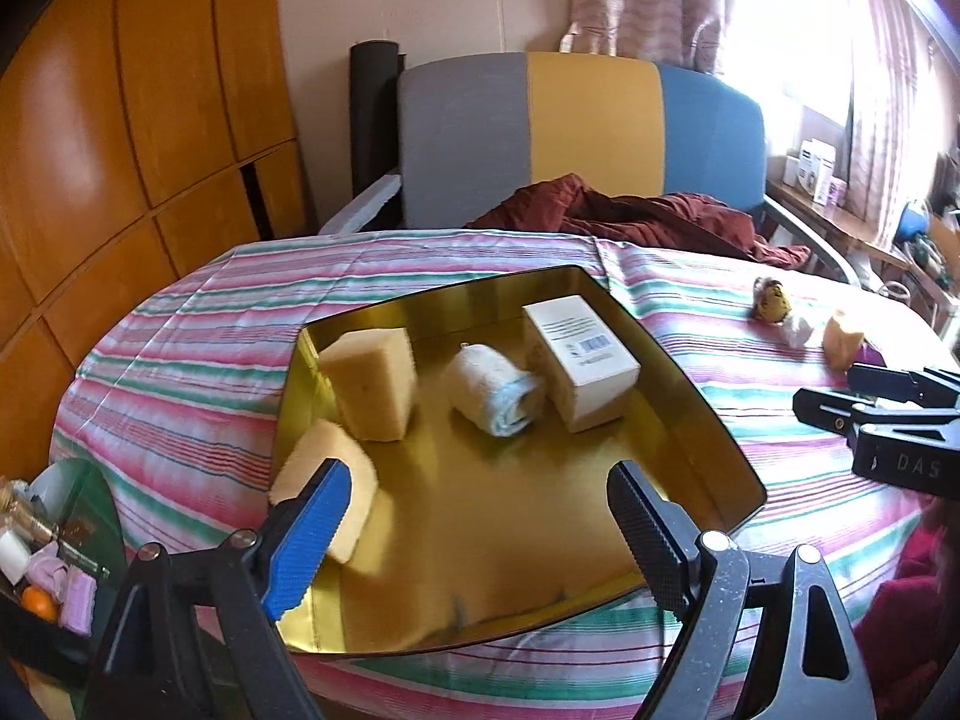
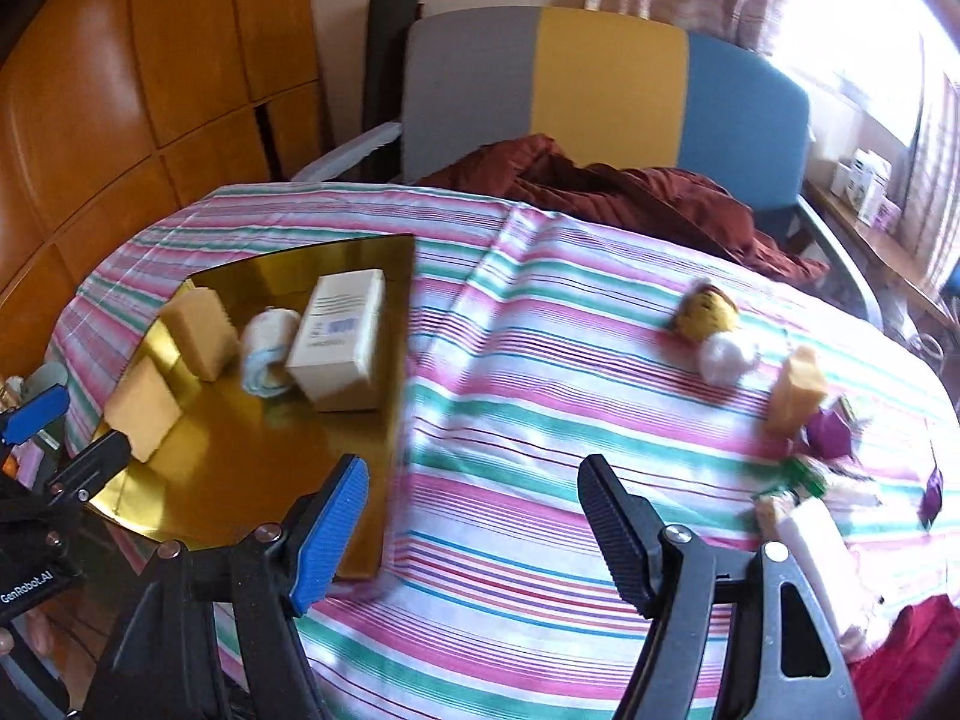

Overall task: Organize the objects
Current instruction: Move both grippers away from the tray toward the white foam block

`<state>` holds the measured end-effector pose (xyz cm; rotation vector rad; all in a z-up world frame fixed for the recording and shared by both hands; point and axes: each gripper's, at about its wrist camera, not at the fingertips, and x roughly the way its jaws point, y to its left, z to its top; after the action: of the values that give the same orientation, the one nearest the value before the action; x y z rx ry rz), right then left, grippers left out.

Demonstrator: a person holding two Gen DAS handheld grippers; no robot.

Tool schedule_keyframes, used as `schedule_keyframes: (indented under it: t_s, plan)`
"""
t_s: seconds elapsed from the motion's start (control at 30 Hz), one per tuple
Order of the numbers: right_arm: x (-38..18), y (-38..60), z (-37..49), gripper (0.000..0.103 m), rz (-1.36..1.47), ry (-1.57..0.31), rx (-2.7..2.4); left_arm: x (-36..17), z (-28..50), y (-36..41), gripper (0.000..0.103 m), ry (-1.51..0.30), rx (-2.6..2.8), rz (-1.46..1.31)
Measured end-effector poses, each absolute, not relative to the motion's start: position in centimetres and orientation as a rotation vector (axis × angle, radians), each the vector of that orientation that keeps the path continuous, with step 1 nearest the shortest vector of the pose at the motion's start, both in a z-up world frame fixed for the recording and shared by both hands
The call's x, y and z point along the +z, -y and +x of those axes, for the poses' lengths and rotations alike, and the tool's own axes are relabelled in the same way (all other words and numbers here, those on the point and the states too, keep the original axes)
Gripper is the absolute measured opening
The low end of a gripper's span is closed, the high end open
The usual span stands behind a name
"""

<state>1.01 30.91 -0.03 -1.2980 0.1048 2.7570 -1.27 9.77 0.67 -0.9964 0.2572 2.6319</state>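
We are midway through the sorting, by our reading: the gold tray [image 1: 690, 396] already holds two sponges [image 1: 372, 384], a rolled towel [image 1: 495, 387] and a white box [image 1: 585, 360], while more things lie loose on the striped cloth [image 2: 510, 360] to the right.

Our left gripper [image 1: 474, 534] hangs over the tray's near edge, jaws apart and empty, the near sponge [image 1: 327, 480] just beside its blue finger. Our right gripper [image 2: 471, 534] is also spread wide and empty, over bare cloth right of the tray.

The doll [image 2: 711, 324] and a third sponge [image 2: 795, 390] sit well apart from it, far right. Next, we judge, the right gripper must reach across to one of these, close on it and carry it left to the tray's free near part.
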Motion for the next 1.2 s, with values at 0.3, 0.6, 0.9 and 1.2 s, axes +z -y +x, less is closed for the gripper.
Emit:
schedule_keyframes:
  t_s: [0.3,0.6,0.9,1.2]
  plan:
    - [0.2,-38.0,3.3,0.074,-1.251,-0.214,2.626,0.7,-1.1,-13.0,0.088,-0.315,2.556,-0.973]
    - [1.2,-46.7,7.6,0.074,-1.158,-0.342,2.450,1.0,-0.3,-17.8,0.088,-0.371,2.410,-0.925]
    - [1.3,-55.3,12.4,0.079,-0.974,-0.622,2.266,1.4,0.7,-25.1,0.088,-0.386,2.193,-0.921]
    - [-0.8,-59.5,15.3,0.080,-0.822,-0.964,2.200,0.5,2.1,-32.5,0.088,-0.367,1.970,-1.015]
